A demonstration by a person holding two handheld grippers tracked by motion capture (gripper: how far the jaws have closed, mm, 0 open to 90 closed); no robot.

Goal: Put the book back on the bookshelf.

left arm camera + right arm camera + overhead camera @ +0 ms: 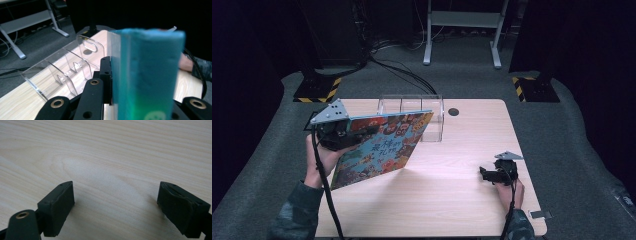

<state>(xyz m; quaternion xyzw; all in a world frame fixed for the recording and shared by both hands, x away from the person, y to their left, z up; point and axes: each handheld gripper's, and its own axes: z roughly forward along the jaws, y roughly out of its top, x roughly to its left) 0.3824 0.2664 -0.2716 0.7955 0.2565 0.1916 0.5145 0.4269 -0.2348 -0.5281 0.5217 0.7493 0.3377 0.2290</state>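
The left gripper (343, 135) clamps a picture book (382, 147), lifted and tilted, just before the clear rack (412, 107). Its own view adds the book's teal spine (146, 75) between the jaws. The right gripper (116, 202) stands open over bare table (105, 150).

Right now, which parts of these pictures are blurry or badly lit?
High view: table evenly lit, surroundings nearly black, the book casts a soft shadow. Left gripper view: the book's teal edge is blurred, clear rack sharper. Right gripper view: sharp wood grain with a pale glare patch.
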